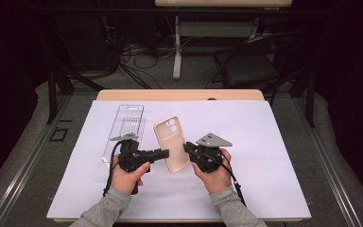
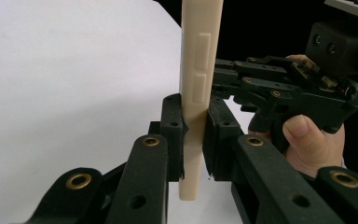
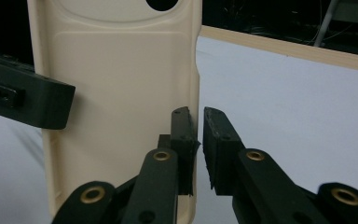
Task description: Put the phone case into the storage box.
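Note:
A cream phone case is held over the white sheet between my two grippers, its camera cutouts at the far end. My left gripper comes in from the left, and in the left gripper view it is shut on the case's edge, both pads pressing on the rim. Across from it is the right gripper. My right gripper is at the case's right edge. In the right gripper view its jaws stand slightly apart at the rim of the case, with a thin gap at the right pad.
A clear plastic package tray lies on the white sheet just behind the left gripper. The sheet covers a wooden table. Beyond the table are a black chair, cables and a desk leg.

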